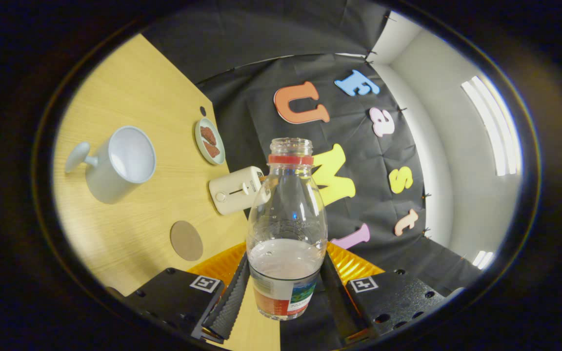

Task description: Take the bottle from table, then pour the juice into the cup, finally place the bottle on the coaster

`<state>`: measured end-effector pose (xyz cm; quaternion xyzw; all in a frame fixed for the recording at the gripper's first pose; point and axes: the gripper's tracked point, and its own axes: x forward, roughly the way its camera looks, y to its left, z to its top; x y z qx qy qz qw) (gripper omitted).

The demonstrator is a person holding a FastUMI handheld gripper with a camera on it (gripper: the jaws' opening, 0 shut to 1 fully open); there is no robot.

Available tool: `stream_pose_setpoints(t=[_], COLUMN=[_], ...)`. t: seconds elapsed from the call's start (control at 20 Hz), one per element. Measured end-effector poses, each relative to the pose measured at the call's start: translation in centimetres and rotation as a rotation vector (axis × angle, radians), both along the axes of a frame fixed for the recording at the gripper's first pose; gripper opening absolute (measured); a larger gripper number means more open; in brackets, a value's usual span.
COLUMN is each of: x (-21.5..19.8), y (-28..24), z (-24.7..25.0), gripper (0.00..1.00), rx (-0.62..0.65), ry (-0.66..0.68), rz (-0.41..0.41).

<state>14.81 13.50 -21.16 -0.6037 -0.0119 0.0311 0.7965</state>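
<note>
The gripper (285,292) has the bottle (287,229) pinched low on its body, both fingers (230,297) pressing in on the labelled base from either side. The bottle is lifted clear of the table, its long axis running straight ahead along the fingers, open neck pointing away from the gripper. No cap on it: the mouth is bare above a red neck ring (291,159). A little pale pinkish juice (285,258) sits in the lower part, level surface showing through the clear wall.

The view is rolled, so the wooden table (130,87) tips up on the cup's side. The white cup (115,163) stands out there, well apart from the bottle, its open mouth turned this way and its handle on the far side from the bottle. The round brown coaster (186,240) lies flat and bare, nearer the fingers, between cup and bottle. A small white toaster (236,190) sits just beside the bottle's shoulder in the view, partly behind it, close to the table edge. Beyond it, a small plate (210,141) with two brown pieces rests right at that edge.

Past the edge hangs the booth's black cloth, then a white wall and ceiling lights. Open wood lies between cup, coaster and toaster.
</note>
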Motion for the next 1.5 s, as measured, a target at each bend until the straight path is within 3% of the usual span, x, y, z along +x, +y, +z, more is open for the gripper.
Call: stream_pose_setpoints(t=[0.45,1.0,1.5], x=[-1.2,-1.1,0.0], y=[2.4,2.9,2.6], z=[-0.2,-0.2,-1.0], gripper=[0.81,0.81,0.81], rx=[-0.223,-0.418,-0.487], ry=[-0.093,-0.107,-0.086], rz=[0.038,0.028,0.027])
